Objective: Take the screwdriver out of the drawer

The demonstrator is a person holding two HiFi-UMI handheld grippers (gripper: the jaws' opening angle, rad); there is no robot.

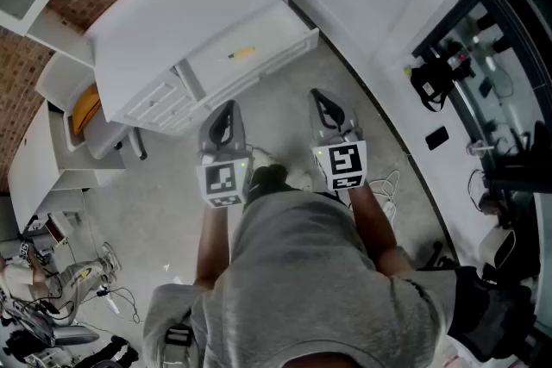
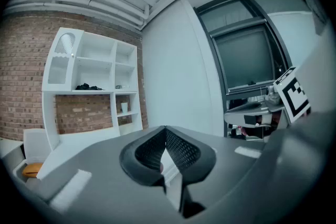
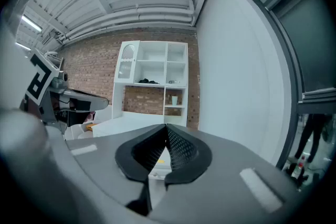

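Left gripper view shows the left gripper (image 2: 166, 134) pinched shut on nothing; the right gripper (image 3: 167, 131) likewise. Well ahead, the screwdriver (image 1: 242, 53) lies in the open drawer (image 1: 278, 25): probably light, stiff, apt to roll, best pinched across its yellow handle

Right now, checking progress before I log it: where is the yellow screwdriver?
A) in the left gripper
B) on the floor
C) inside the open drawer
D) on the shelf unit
C: the screwdriver lies inside the open drawer, away from the shut left gripper and right gripper.
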